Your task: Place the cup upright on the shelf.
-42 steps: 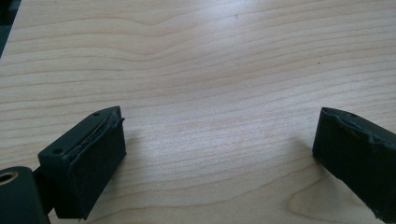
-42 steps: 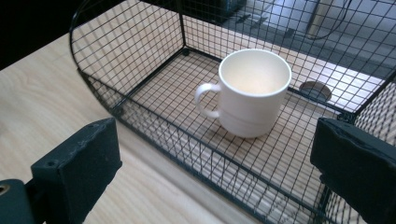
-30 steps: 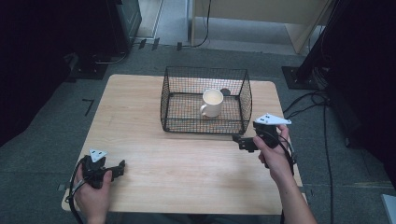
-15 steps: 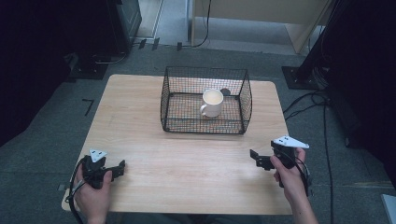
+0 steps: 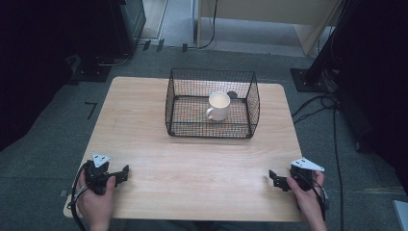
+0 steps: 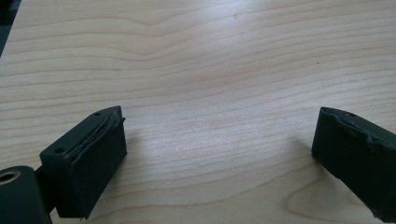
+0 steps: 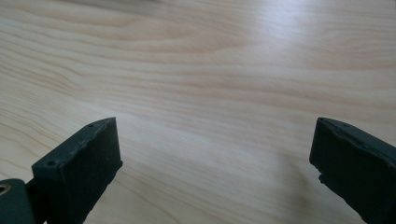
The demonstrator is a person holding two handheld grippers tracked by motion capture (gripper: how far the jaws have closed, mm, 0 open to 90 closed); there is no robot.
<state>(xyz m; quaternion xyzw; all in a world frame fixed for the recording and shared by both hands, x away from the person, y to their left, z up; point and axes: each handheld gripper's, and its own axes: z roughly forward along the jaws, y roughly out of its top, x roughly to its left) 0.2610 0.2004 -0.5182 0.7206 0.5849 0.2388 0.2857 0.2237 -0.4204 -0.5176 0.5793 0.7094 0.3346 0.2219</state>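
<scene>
High view: white mug [image 5: 219,105] stands upright inside the black wire basket [image 5: 210,104], upper centre of frame, toward the basket's right half. Its long axis runs vertical, mouth up; the handle points to lower left of frame. Left gripper [image 5: 120,174] sits at lower left on the wooden table [image 5: 192,163], right gripper [image 5: 274,179] at lower right, both low, well apart from the basket, each pointing inward.

We judge the mug already placed and the hands parked. To do this well, we rest both tools flat, jaws spread, clear of the basket wire.

Left gripper view: jaws wide apart at lower left and lower right of frame, bare wood grain between them, nothing held.

Right gripper view: same picture — jaws spread wide, bare tabletop between, nothing held.
</scene>
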